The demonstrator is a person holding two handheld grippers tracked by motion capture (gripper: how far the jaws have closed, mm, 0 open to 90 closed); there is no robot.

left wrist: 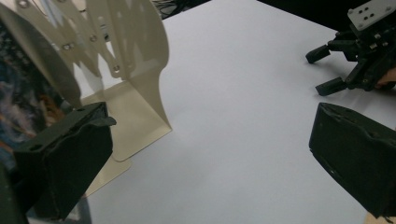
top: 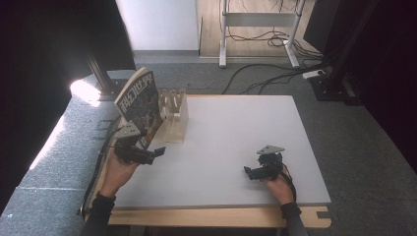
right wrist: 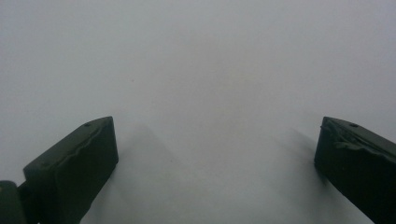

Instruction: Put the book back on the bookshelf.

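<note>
Magazine [top: 140, 105] stands tilted at the far left of the white surface [top: 236, 142], its colourful cover facing me and its top corner leaning left, away from the cream metal bookend [top: 175, 118] just to its right. My left tool [top: 147, 153] sits right at the magazine's near lower edge; from the high view I cannot tell whether it touches the cover. In the left gripper view the magazine [left wrist: 21, 100] shows as a dark, busy cover at the left edge, close behind the left-hand jaw, while the bookend [left wrist: 133, 70] rises just beyond, its flat foot lying on the surface. The left tool [left wrist: 210, 154] has its jaws spread wide apart with nothing between them but bare surface.

My right tool [top: 253, 172] rests low over the near right part of the surface, well apart from the magazine and the bookend. In the right gripper view the right tool [right wrist: 217, 154] is also spread wide, its jaws close above plain white surface [right wrist: 201, 70]. The left gripper view catches that right tool [left wrist: 327, 70] farther off at the upper right, jaws parted.
</note>
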